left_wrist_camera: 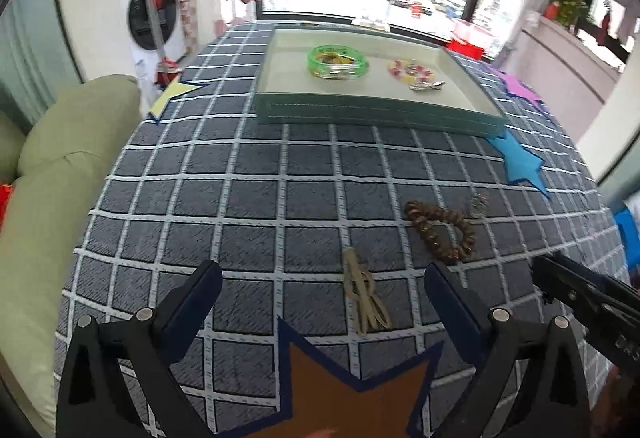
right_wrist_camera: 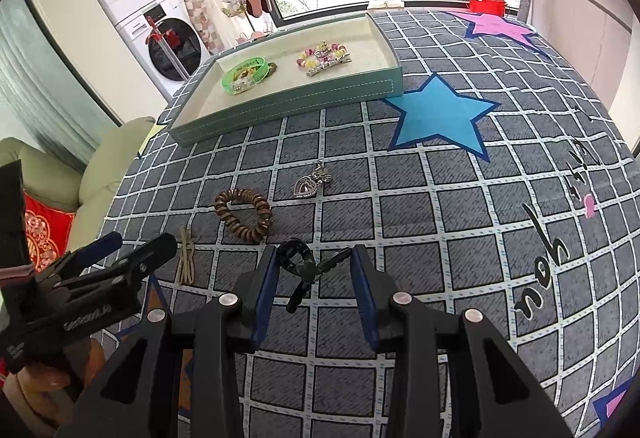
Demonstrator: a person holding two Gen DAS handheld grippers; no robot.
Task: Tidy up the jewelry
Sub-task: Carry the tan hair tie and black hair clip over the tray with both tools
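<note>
Blue-padded and parted, the right claw straddles a black clip on the checked surface, its pads not yet pressing the piece; the left claw hangs wide open and empty above a tan band. Two more pieces lie loose at the right claw's 11 and 12 o'clock: a brown coil and a silver heart charm. Farther off at 11 o'clock sits the green tray, already holding a green bangle and a beaded bracelet with a clip. The black clip looks thin and irregular, so a closing pinch could catch only its tip and let it twist or spring free; the soft cloth may also bunch under the pads. Both claws sit close together, and a careless swing toward the tray could knock them. Open cloth lies between the loose pieces and the tray, whose raised near wall must be cleared.
</note>
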